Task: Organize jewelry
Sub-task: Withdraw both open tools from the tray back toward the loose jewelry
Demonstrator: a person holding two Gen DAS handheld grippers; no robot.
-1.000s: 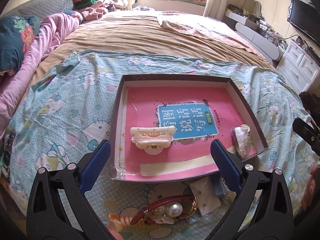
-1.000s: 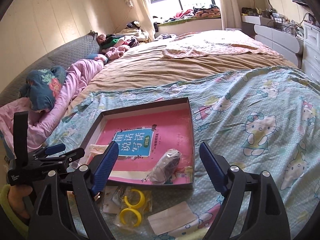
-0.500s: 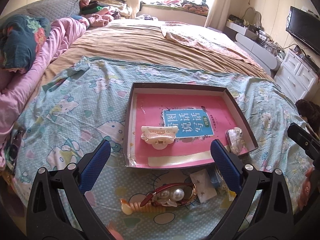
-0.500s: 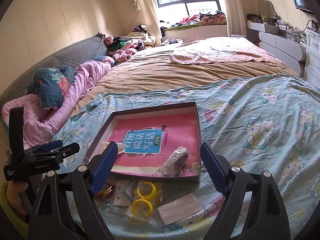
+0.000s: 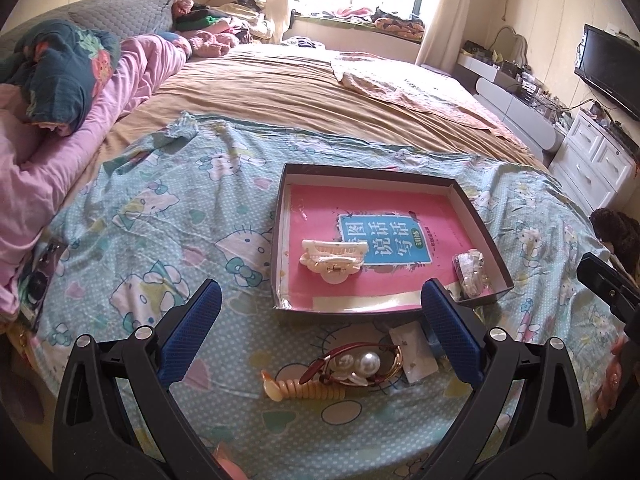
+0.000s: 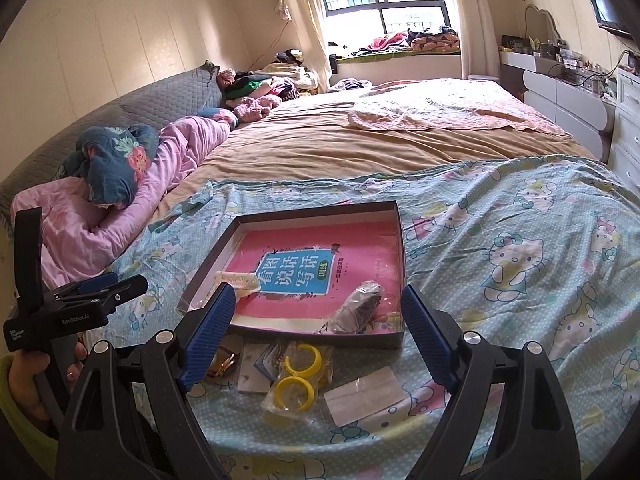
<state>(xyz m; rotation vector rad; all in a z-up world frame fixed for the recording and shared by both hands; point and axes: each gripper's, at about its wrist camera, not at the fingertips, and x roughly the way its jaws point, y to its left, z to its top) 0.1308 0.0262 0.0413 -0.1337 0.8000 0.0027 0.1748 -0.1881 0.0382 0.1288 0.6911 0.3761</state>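
Observation:
A shallow dark box (image 5: 280, 216) (image 6: 400, 264) with a pink book inside lies on the bed. In it are a cream hair claw (image 5: 332, 258) (image 6: 236, 280) and a bagged dark item (image 5: 469, 266) (image 6: 360, 308). In front of the box lie a pearl hair piece (image 5: 362, 364), a cream coil clip (image 5: 304, 390), yellow hoops in a bag (image 6: 298, 376) and small packets (image 6: 366, 396). My left gripper (image 5: 320, 332) is open and empty, above the pearl piece. My right gripper (image 6: 316, 332) is open and empty, above the hoops.
A Hello Kitty sheet (image 5: 168, 240) covers the near bed. Pink bedding (image 5: 60, 152) and pillows lie on the left. White drawers (image 5: 592, 160) and a TV stand on the right. A phone (image 5: 38, 276) lies at the bed's left edge.
Both grippers have pulled back and up from the box, so more of the bed and the loose items in front of the box show. Both stay open and empty.

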